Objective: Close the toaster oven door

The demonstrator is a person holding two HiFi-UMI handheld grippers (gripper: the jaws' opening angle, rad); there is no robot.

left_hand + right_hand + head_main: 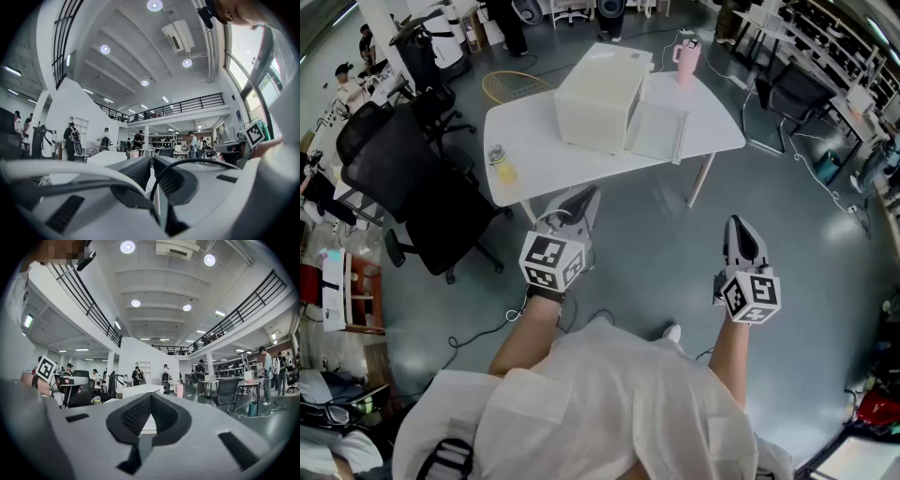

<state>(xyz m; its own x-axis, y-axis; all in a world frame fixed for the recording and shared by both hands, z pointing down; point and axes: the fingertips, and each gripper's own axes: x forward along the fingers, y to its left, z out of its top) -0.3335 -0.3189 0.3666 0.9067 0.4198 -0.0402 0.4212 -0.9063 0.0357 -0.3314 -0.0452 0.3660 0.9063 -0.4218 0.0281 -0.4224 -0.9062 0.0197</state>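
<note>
The white toaster oven (595, 94) stands on a white table (534, 141), its glass door (656, 131) folded down flat toward the right. Both grippers hang over the floor, short of the table's near edge and well apart from the oven. My left gripper (584, 199) points at the table's front edge with its jaws together and nothing between them (153, 161). My right gripper (739, 225) is further right, also shut and empty (150, 397). In the right gripper view the toaster oven (140, 390) shows low and far ahead.
A pink tumbler (685, 58) stands at the table's far right corner and a small bottle (499, 164) at its left end. A black office chair (403, 187) sits left of the table, another chair (787, 94) to the right. Cables lie on the floor.
</note>
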